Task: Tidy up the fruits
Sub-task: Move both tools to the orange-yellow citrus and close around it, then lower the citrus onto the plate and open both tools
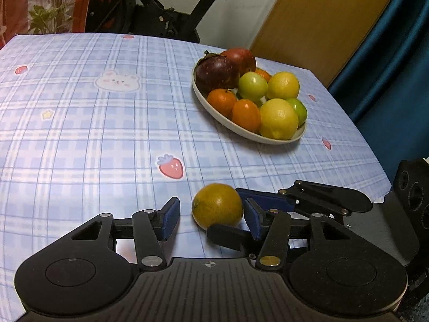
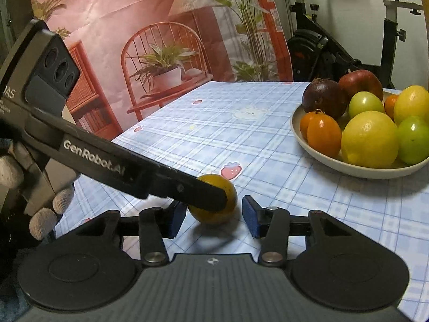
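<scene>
Orange (image 1: 217, 209) lies between both hand-held grippers — left (image 1: 211, 218), right (image 2: 214, 216) — each released.

I see a dull yellow-green orange (image 1: 217, 209) lying alone on the checked cloth, near a shallow pale bowl (image 1: 214, 112) heaped with lemons (image 1: 278, 119), tangerines (image 1: 246, 114), green fruits (image 1: 252, 85), a red apple (image 1: 241, 58) and a dark purple fruit (image 1: 215, 73).
</scene>
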The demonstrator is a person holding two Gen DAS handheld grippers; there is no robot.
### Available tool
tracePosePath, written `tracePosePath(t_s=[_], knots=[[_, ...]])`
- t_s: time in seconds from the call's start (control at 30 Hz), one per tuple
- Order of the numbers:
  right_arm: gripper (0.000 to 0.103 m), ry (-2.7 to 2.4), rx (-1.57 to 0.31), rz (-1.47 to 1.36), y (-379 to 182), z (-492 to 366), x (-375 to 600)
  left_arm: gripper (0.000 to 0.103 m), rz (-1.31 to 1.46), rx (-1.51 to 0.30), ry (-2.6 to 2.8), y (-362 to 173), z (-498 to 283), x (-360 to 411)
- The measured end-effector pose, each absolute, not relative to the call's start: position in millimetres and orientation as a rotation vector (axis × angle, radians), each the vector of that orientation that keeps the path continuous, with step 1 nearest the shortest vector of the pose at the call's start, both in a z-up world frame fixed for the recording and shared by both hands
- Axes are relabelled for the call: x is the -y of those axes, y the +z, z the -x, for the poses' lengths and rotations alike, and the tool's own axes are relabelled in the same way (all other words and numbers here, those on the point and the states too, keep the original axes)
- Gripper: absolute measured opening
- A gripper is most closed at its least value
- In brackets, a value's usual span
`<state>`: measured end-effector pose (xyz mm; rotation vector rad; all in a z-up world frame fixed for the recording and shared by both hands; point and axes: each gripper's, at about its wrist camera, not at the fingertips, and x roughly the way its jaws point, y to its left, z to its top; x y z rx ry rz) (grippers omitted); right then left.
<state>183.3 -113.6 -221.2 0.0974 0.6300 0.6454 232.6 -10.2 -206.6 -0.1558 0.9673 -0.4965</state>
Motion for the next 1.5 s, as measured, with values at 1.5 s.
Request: tracePosePath(t_s=[1.5], knots=[[0.045,0.512,-0.433,-0.114,-147,-171,167,0.045,0.114,-0.744,-0.525,-117,-240,76]])
